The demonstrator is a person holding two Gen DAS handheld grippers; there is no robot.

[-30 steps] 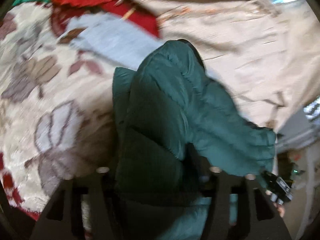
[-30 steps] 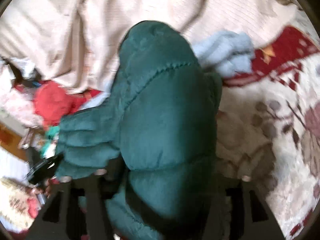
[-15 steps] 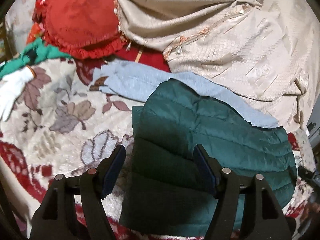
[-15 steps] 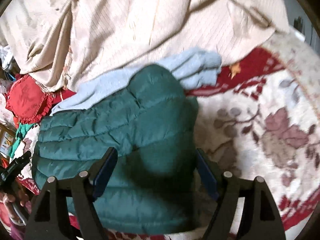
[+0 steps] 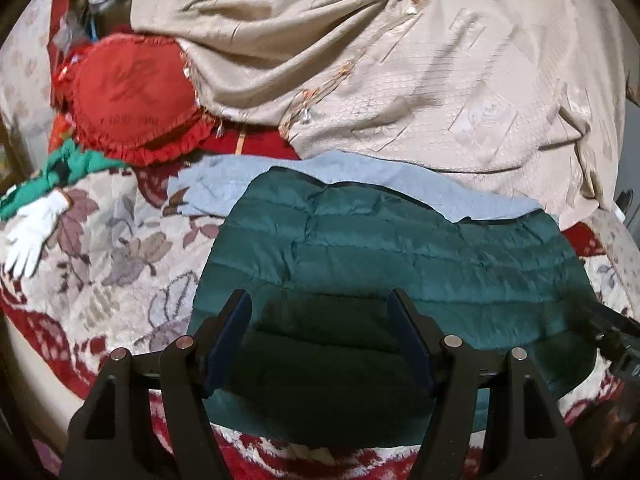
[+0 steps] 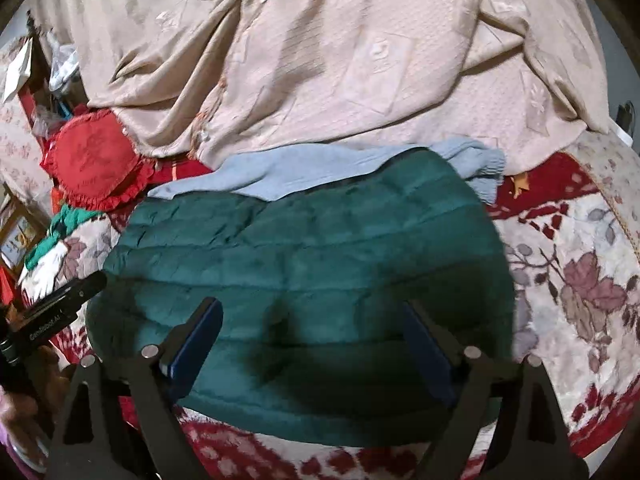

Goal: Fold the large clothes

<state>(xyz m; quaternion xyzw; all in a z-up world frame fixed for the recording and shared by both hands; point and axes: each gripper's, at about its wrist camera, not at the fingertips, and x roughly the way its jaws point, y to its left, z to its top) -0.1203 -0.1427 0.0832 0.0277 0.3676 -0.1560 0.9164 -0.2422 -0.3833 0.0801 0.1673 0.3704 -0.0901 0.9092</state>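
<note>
Change since earlier: both sets of fingers, clamped on the lifted jacket a second ago, have been spread and the jacket has been laid down flat.
Jacket: the green quilted jacket (image 5: 400,264) (image 6: 304,264) is spread as a folded rectangle on the floral blanket (image 5: 100,264) (image 6: 580,280), near its front edge.
Left gripper (image 5: 320,320): its blue-padded jaws are held wide apart above the jacket's near-left part; nothing is gripped.
Right gripper (image 6: 312,328): its jaws are likewise held wide apart over the jacket's near edge; nothing is held.
Behind the jacket: a light blue garment (image 5: 360,178) (image 6: 304,172) is partly covered by the jacket's far edge.
Further back: a beige bedspread (image 5: 420,72) (image 6: 340,52) is heaped across the rear.
Left side: a red frilled cushion (image 5: 132,96) (image 6: 92,164) is seen, with a white glove (image 5: 32,236) lying on the blanket.
</note>
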